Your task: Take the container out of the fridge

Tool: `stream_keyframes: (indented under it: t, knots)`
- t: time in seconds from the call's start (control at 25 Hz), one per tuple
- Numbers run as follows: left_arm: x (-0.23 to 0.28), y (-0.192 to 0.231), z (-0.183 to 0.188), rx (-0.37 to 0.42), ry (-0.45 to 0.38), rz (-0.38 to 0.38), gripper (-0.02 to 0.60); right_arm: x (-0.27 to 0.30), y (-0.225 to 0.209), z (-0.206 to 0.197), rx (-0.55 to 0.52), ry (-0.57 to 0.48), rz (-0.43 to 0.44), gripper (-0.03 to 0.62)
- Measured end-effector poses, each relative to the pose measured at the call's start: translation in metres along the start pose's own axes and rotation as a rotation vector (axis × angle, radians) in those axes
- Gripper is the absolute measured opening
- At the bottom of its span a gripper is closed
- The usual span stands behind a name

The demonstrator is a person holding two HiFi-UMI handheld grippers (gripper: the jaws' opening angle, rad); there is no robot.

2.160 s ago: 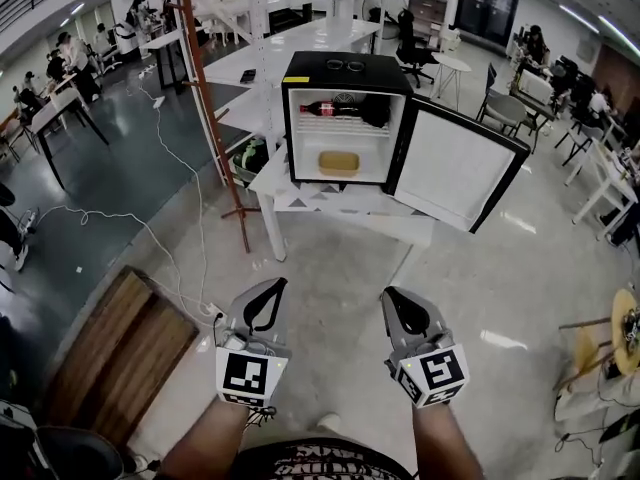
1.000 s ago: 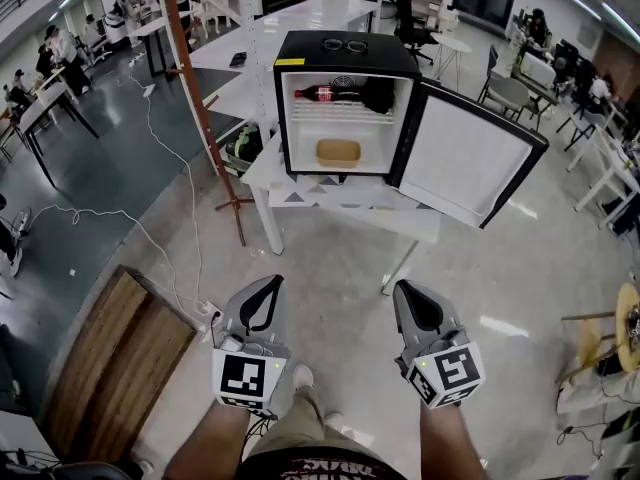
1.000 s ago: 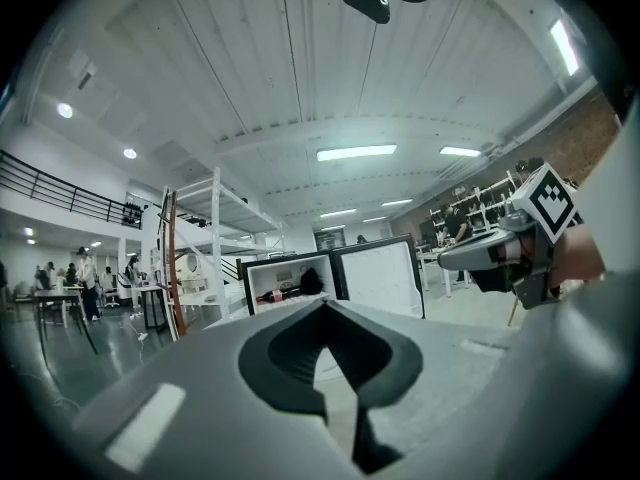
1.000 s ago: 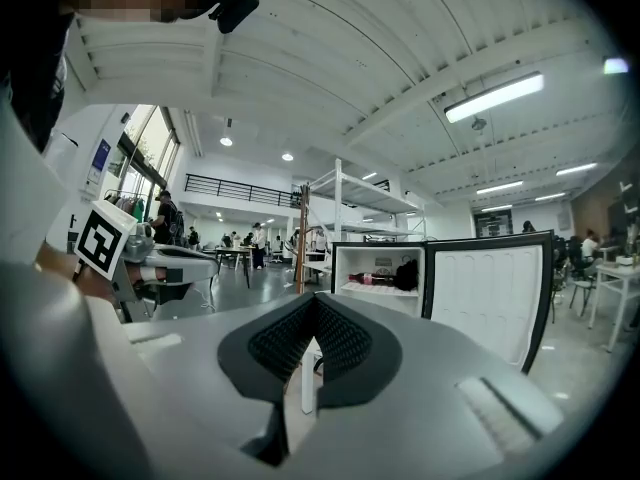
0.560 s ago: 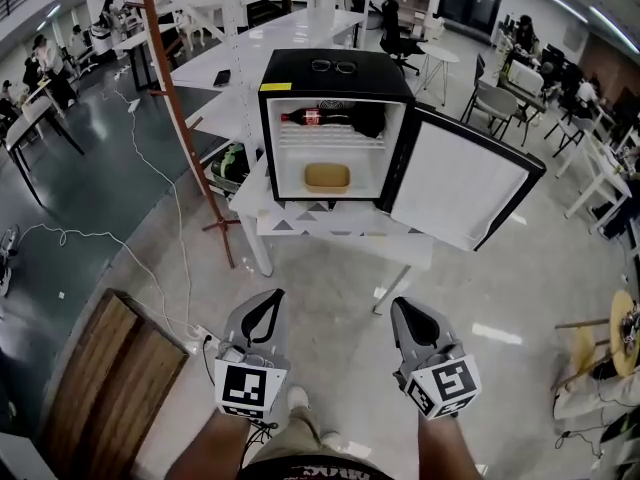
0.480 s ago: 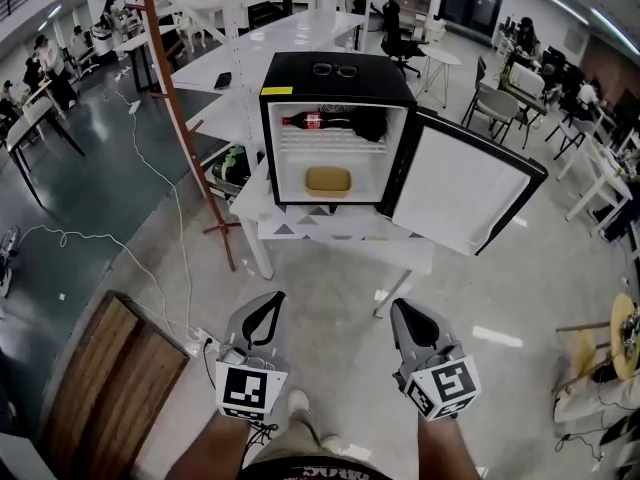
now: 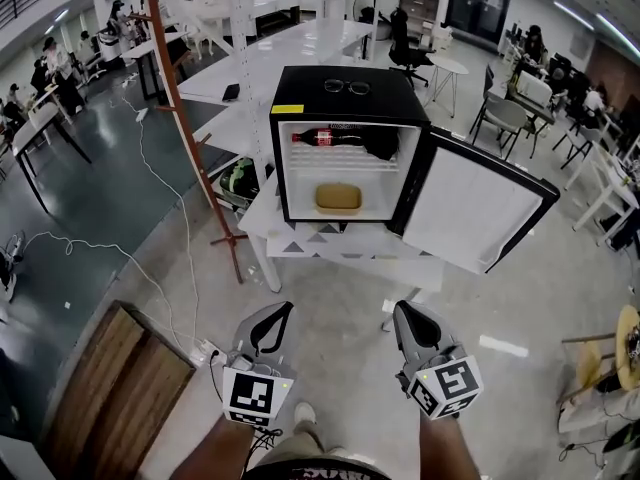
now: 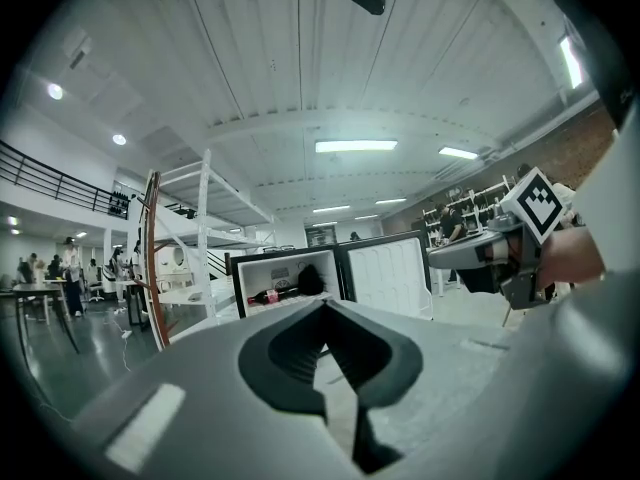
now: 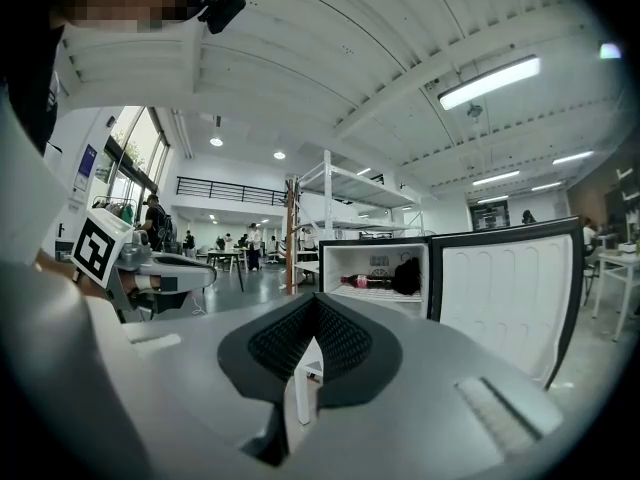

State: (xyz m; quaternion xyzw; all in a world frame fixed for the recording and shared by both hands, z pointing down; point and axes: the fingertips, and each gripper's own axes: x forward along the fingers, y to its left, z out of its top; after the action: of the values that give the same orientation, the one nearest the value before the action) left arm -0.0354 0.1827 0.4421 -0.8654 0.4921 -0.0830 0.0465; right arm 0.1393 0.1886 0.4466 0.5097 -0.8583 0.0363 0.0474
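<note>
Bare floor (image 7: 340, 303) separates the fridge (image 7: 350, 80) at twelve o'clock from the left gripper (image 7: 272, 314) and right gripper (image 7: 406, 314), both closed and empty; unopened, they could shove the container (image 7: 338, 197) deeper inside.

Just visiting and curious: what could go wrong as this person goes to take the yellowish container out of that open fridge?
Both the left gripper and the right gripper are shut; unopened, they might just shove the container deeper. The fridge door juts out on the right, where the right gripper could bump it. A cola bottle lies on the shelf just above; lifting high might jolt it.
</note>
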Motion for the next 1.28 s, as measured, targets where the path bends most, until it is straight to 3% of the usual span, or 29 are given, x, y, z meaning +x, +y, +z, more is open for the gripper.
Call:
stream_keyframes:
  t: [0.84, 1.28]
  knots:
    - [0.042, 0.082, -0.004, -0.043, -0.026, -0.013, 0.002, 0.067, -0.001, 0.016, -0.032, 0.033, -0.034, 0.026]
    - [0.065, 0.091, -0.012, -0.036, -0.001, -0.024, 0.002, 0.07, -0.014, 0.008, -0.025, 0.056, -0.032, 0.026]
